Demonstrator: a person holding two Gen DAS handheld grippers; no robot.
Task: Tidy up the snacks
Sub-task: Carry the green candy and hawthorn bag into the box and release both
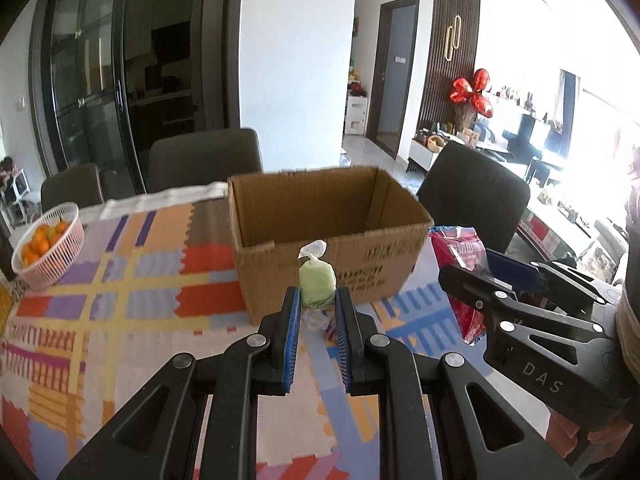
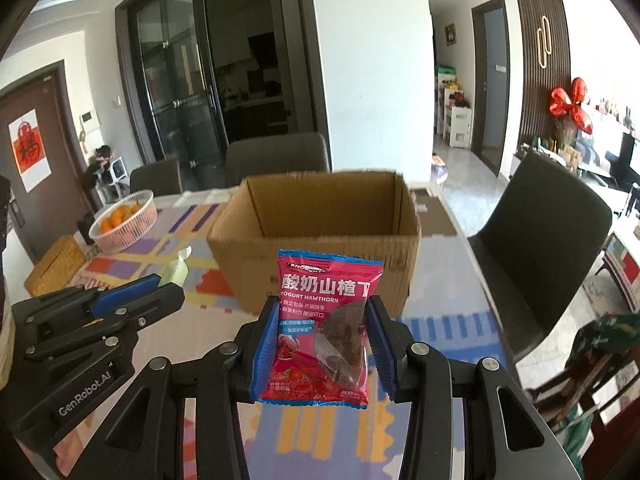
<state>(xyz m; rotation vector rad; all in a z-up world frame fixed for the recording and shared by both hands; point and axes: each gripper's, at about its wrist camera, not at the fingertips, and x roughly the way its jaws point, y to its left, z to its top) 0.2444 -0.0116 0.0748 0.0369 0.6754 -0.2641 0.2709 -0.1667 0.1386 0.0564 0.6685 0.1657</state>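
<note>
An open cardboard box (image 1: 320,236) stands on the patterned table; it also shows in the right wrist view (image 2: 316,236), and its inside looks empty. My left gripper (image 1: 318,312) is shut on a small green wrapped snack (image 1: 316,286), held in front of the box's near wall. My right gripper (image 2: 322,328) is shut on a red yogurt hawthorn packet (image 2: 324,324), held upright before the box. The right gripper (image 1: 492,276) and the red packet (image 1: 460,252) show at the right of the left wrist view. The left gripper (image 2: 160,284) and green snack (image 2: 176,270) show at the left of the right wrist view.
A pink basket of oranges (image 1: 48,248) sits at the table's far left, also in the right wrist view (image 2: 124,220). A woven yellow box (image 2: 54,268) lies near it. Dark chairs (image 1: 204,160) stand behind the table, and another chair (image 2: 540,240) at its right.
</note>
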